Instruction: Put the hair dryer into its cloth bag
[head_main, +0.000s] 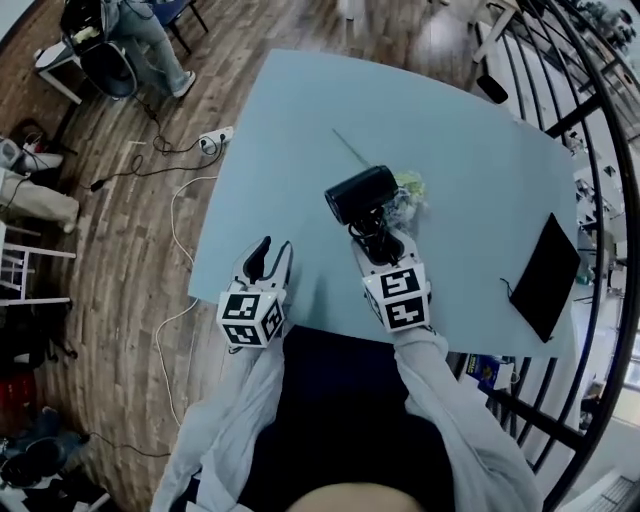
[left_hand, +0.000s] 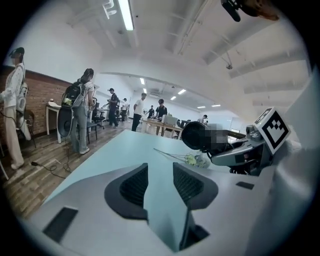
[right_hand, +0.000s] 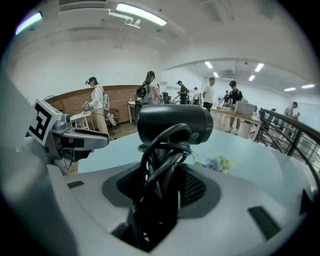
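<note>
Your right tool (head_main: 378, 243) is clamped on the hair dryer (head_main: 361, 192) over the worktop (head_main: 300, 150), handle and coiled cord together so nothing trails toward the cloth bag (head_main: 546, 276) at three o'clock; your left tool (head_main: 268, 258) gapes empty.

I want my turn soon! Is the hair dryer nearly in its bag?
Not yet. Done: the right gripper grips the black hair dryer by its cord-wrapped handle. In hand: the left gripper is open, empty. Left: bagging it; the flat black cloth bag lies apart, untouched.
</note>
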